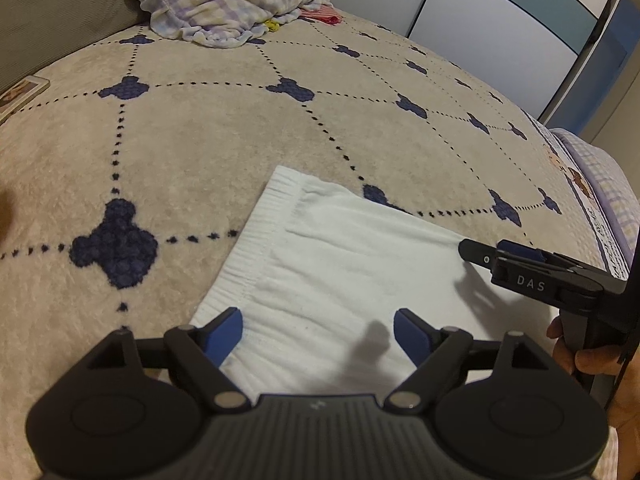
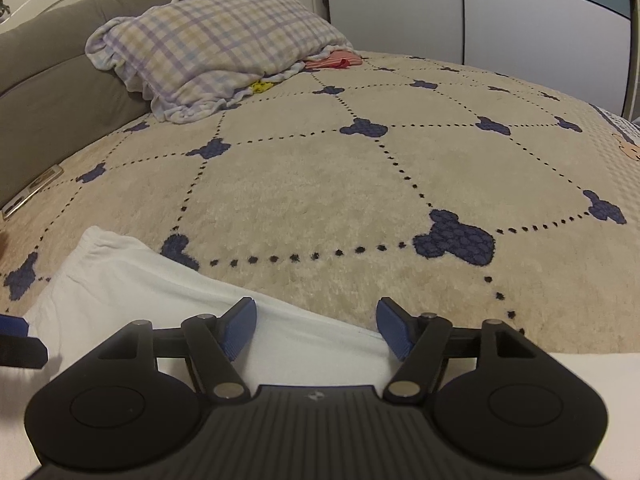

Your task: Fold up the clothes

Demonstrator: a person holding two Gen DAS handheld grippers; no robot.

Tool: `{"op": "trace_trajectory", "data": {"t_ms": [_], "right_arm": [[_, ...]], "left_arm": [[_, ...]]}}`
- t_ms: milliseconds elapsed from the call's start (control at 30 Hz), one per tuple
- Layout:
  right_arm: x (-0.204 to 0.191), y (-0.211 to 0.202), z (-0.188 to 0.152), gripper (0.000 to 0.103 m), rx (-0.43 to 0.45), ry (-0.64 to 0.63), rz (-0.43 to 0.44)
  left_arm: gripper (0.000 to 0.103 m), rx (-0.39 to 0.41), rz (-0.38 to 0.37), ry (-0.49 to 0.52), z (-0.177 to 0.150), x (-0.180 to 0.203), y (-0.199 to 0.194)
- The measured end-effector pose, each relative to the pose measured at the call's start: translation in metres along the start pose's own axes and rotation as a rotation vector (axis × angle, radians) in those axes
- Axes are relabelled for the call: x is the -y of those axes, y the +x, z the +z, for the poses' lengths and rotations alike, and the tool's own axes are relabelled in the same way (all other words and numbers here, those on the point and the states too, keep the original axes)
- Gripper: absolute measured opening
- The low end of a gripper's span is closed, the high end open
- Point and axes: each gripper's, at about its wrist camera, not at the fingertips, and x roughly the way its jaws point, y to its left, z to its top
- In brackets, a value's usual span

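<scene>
Left wrist view: my left gripper (image 1: 318,330) hangs over the white garment (image 1: 340,264), which lies flat on the bed blanket (image 1: 224,140) in the lower centre of the frame. Its fingers (image 1: 228,330) stand wide apart, the cloth showing beneath the gap and nothing pinched. The elastic waistband runs along the garment's left edge, from lower left to upper centre. I judge the garment is spread flat so that an edge can be taken on each side for a fold.

At the right edge of this frame my right gripper (image 1: 470,249) reaches in over the garment's far right side, with part of my hand (image 1: 588,360) on its handle. From here I cannot tell how wide it stands.

Right wrist view settles that: my right gripper (image 2: 316,326) has its fingers (image 2: 240,326) apart, straddling the garment's (image 2: 132,292) upper edge where it meets the blanket (image 2: 320,184), gripping nothing. This view alone shows the checked pillow (image 2: 216,44) whole, against the grey headboard (image 2: 60,92), and the cupboard doors (image 2: 520,20) in the upper right.

Fold not yet begun, by my judgement.
</scene>
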Motion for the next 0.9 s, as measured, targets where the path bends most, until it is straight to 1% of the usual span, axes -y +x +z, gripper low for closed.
{"op": "trace_trajectory", "data": {"t_ms": [167,367,433,567,633,700,800,833,900], "right_arm": [[-0.002,0.000,-0.001,0.069,0.007,-0.004,-0.007],[-0.005,-0.001,0.000,0.059,0.006,-0.014,0.000],[-0.007,-0.001,0.000,0.050,0.006,-0.016,0.010],[-0.010,-0.002,0.000,0.044,0.008,-0.019,0.014],[-0.010,-0.002,0.000,0.032,0.008,-0.011,0.026],[-0.011,-0.003,0.001,0.027,0.008,-0.004,0.035],[-0.016,-0.004,0.002,0.013,0.007,-0.013,0.033],[-0.017,-0.005,0.003,0.010,0.006,-0.017,0.029],[-0.022,-0.007,0.005,0.007,-0.003,-0.032,0.011]], "left_arm": [[0.087,-0.001,0.004,0.005,-0.001,0.002,0.001],[0.089,-0.004,-0.001,0.004,0.000,0.001,0.003],[0.089,-0.006,-0.003,-0.001,0.001,0.001,0.003],[0.090,-0.008,-0.010,-0.011,0.001,0.000,0.003],[0.090,-0.009,-0.012,-0.014,0.002,0.000,0.003],[0.090,-0.011,-0.013,-0.016,0.002,-0.001,0.003],[0.090,-0.013,-0.017,-0.020,0.002,-0.001,0.003],[0.090,-0.014,-0.019,-0.021,0.003,-0.001,0.004],[0.090,-0.017,-0.025,-0.031,0.004,-0.003,0.003]]}}
